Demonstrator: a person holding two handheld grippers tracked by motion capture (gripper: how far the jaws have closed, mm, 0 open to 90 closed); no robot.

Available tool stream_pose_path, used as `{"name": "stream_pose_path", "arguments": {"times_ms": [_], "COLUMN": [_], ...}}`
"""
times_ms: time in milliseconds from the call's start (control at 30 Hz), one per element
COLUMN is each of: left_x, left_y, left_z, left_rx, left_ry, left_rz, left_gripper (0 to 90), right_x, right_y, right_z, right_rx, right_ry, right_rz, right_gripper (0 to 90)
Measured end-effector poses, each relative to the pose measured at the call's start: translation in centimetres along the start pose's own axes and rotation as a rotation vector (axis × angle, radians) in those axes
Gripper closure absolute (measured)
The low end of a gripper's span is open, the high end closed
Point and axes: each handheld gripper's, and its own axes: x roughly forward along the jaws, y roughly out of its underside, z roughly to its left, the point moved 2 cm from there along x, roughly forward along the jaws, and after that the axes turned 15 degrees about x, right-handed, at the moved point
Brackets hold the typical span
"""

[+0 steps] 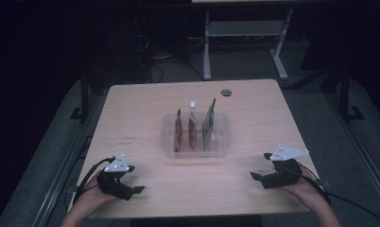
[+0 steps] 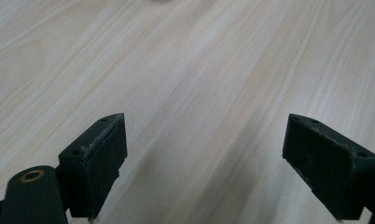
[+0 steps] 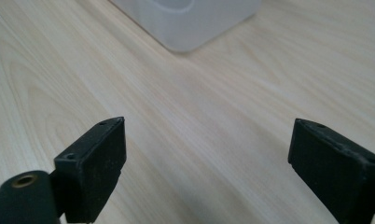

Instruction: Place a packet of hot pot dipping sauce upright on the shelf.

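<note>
Both claws gape, flanking the clear bin (image 1: 196, 150) of packets.

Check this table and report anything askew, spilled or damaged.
Nothing stands out. The clear tray sits square at mid-table with three packets standing on edge inside, the tallest, rightmost one leaning slightly. No spill shows on the wooden table. The left gripper and right gripper rest open near the front corners.

Three packets (image 1: 192, 131) upright in tray (image 1: 196, 152) — mid-table (image 1: 131, 118), claws well apart.
</note>
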Motion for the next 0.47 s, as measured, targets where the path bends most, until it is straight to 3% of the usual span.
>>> {"name": "stream_pose_path", "arguments": {"times_ms": [133,467], "left_x": [0.33,0.56], "left_y": [0.4,0.23], "left_z": [0.21,0.05], "left_rx": [0.012,0.02], "left_ry": [-0.016,-0.001], "left_rz": [0.035,0.038], "left_gripper": [13.0,13.0], "right_x": [0.31,0.32], "right_y": [0.35,0.36], "right_z": [-0.34,-0.41], "right_rx": [-0.004,-0.001], "right_ry": [0.0,-0.008], "right_rz": [0.023,0.017], "right_gripper": [9.9,9.9]}}
